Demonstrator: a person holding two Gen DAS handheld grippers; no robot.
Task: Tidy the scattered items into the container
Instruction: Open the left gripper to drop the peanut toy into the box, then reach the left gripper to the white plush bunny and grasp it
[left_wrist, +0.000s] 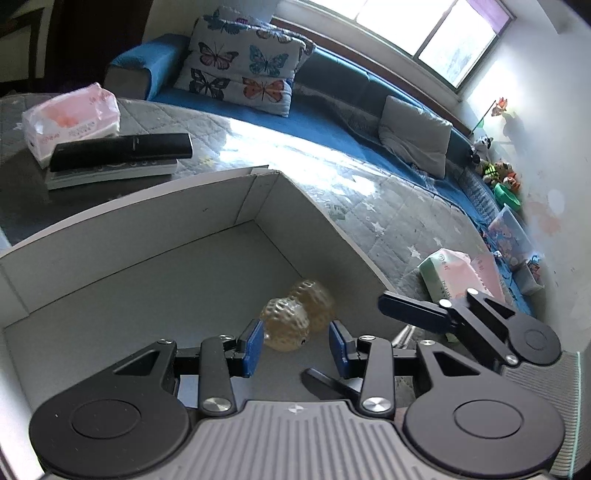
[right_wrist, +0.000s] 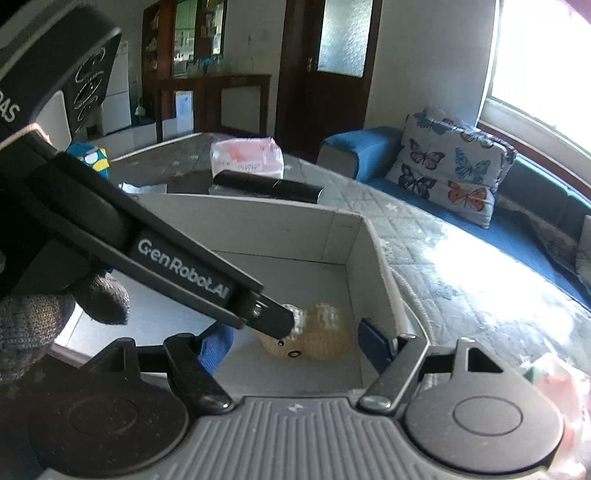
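A: Where is the toy?

B: The translucent amber toy of two dimpled balls (left_wrist: 295, 321) lies on the floor of the open grey cardboard box (left_wrist: 155, 236), close to its right-hand wall. In the right wrist view the same toy (right_wrist: 325, 332) shows small black markings on its near lobe.

A: And the left tool?

B: The left tool (left_wrist: 296, 349) hangs inside the box with its blue pads (left_wrist: 252, 347) spread wide, one on each side of the near ball. The left pad looks very close to the ball; I cannot tell whether it touches. Nothing is pinched.

A: The right tool?

B: The right tool (right_wrist: 295, 345) is spread too, holding nothing. Its dark blue right pad (right_wrist: 373, 341) sits by the box's right wall, and in the left wrist view that finger (left_wrist: 410, 312) pokes over the rim. The left tool's black body crosses the right wrist view, its tip in front of the toy, gripped by a grey knitted glove (right_wrist: 40, 325).

A: What is around the box?

B: It stands on a grey quilted table cover (left_wrist: 369, 206). Beyond its far wall lie a black remote control (left_wrist: 122, 149) on a white book and a pink tissue pack (left_wrist: 70, 114). Another tissue pack, green and pink (left_wrist: 454, 273), lies to the right. A butterfly-print pillow (left_wrist: 243, 59) rests on the blue sofa (left_wrist: 332, 110).
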